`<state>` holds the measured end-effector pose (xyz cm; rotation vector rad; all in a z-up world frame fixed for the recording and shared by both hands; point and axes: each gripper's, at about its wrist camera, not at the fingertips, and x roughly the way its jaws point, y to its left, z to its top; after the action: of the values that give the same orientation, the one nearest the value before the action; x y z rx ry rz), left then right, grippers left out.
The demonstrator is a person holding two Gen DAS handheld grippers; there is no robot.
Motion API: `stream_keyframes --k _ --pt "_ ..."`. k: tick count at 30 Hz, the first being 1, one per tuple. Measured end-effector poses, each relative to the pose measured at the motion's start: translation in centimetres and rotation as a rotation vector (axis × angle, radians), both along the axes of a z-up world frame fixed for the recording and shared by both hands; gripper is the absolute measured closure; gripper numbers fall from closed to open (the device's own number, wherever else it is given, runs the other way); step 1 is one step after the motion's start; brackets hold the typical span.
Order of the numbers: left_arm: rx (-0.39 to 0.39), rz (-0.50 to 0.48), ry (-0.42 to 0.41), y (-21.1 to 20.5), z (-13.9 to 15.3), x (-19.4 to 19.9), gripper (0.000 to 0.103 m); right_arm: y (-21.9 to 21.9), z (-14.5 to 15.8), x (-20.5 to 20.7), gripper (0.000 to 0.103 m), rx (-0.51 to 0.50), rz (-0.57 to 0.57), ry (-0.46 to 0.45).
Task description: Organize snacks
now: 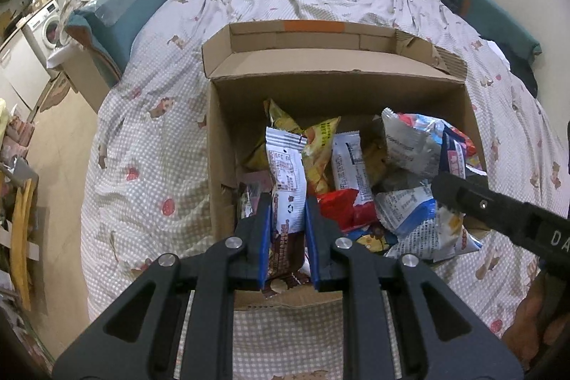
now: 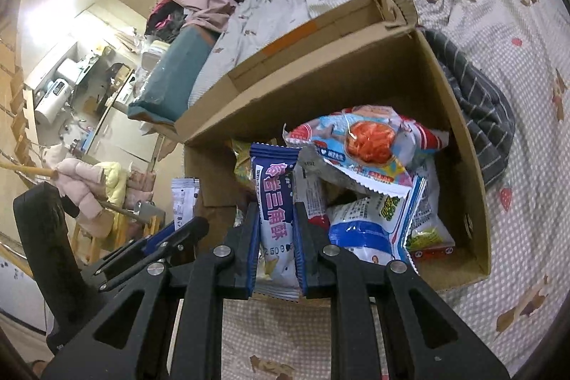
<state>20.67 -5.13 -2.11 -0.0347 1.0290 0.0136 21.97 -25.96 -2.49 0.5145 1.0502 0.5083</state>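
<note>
An open cardboard box (image 1: pixel 331 88) (image 2: pixel 459 138) of snack packets stands on a bed. My left gripper (image 1: pixel 288 202) is shut on a white and brown snack packet (image 1: pixel 286 173), which stands upright over the box's near left part. In the right wrist view my right gripper (image 2: pixel 276 207) is shut on a blue and white snack packet (image 2: pixel 274 202) above the box's near edge. The right gripper's black body (image 1: pixel 498 212) reaches in from the right in the left wrist view. The left gripper (image 2: pixel 185 227) with its packet (image 2: pixel 183 198) shows at the left in the right wrist view.
Several packets fill the box: a red one (image 1: pixel 342 205), yellow ones (image 1: pixel 317 148), a light blue bag with orange print (image 2: pixel 359 141). The checked bedsheet (image 1: pixel 149 173) surrounds the box. A striped grey cloth (image 2: pixel 481 116) lies beside the box. A teal cushion (image 1: pixel 117 20) and floor clutter lie left.
</note>
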Motion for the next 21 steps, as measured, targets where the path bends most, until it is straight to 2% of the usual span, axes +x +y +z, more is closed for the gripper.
stream_keyframes --k 6,8,9,11,13,18,20,21 --pt "-0.001 0.003 0.008 0.5 0.0 0.2 0.088 0.5 0.2 -0.4 0.082 -0.011 0.001 -0.014" --pt "0.005 -0.001 0.002 0.5 0.2 0.1 0.084 0.6 0.3 -0.6 0.081 0.002 0.003 -0.022" --pt "0.008 -0.001 0.002 0.5 0.3 0.1 0.082 0.5 0.4 -0.6 0.081 0.007 0.004 -0.026" --pt "0.001 -0.005 -0.001 0.6 0.5 0.0 0.064 0.5 0.6 -0.6 0.081 0.013 0.007 -0.040" --pt "-0.009 -0.004 -0.013 0.7 0.8 -0.3 0.055 0.4 0.9 -0.7 0.081 0.012 0.005 -0.059" --pt "-0.007 0.011 -0.042 1.0 1.6 -1.0 0.044 0.1 1.4 -1.1 0.079 0.028 -0.005 -0.077" --pt "-0.004 0.017 -0.055 1.1 2.1 -1.3 0.041 0.1 1.8 -1.2 0.069 0.016 -0.003 -0.094" --pt "-0.004 0.014 -0.065 1.2 2.4 -1.5 0.041 0.1 1.9 -1.3 0.048 0.003 -0.001 -0.104"
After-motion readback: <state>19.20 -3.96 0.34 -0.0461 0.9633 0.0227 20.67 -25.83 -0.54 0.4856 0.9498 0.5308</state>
